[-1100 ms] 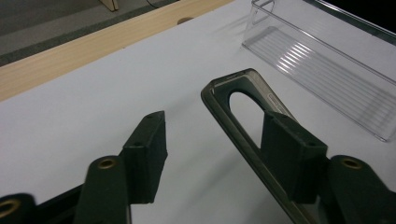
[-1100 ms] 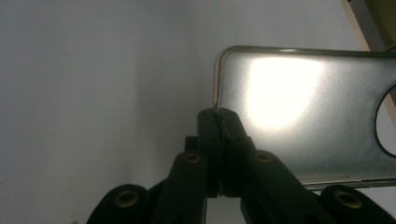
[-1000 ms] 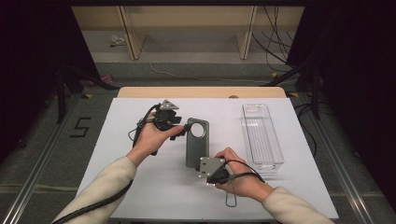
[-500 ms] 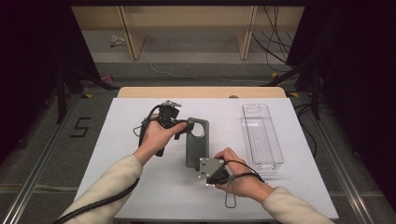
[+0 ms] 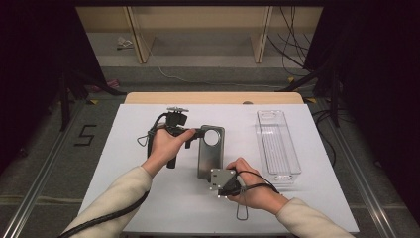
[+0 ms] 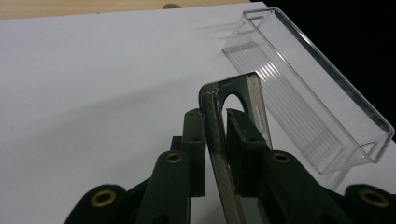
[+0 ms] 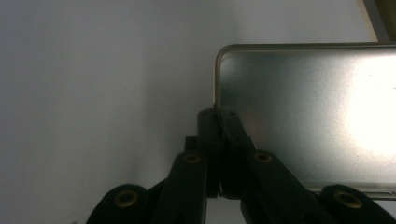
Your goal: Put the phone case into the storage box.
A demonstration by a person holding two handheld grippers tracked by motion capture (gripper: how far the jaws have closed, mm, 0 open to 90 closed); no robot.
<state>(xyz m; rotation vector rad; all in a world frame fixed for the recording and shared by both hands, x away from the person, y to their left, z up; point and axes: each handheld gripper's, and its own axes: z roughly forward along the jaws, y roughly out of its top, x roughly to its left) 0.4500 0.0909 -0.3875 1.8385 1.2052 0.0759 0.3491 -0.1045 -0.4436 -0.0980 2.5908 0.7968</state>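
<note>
Left tongs (image 5: 198, 133): we see them just closing on the top edge of the grey translucent phone case (image 5: 210, 153), mid-frame on the white bench (image 5: 124, 148). Right tongs (image 5: 212, 174): clamped on its lower corner. Risk: pulling apart could tear or slip the thin rim.

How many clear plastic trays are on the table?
1. The long clear plastic tray lies on the right side of the white table, apart from the grey phone case held at the middle.
</note>
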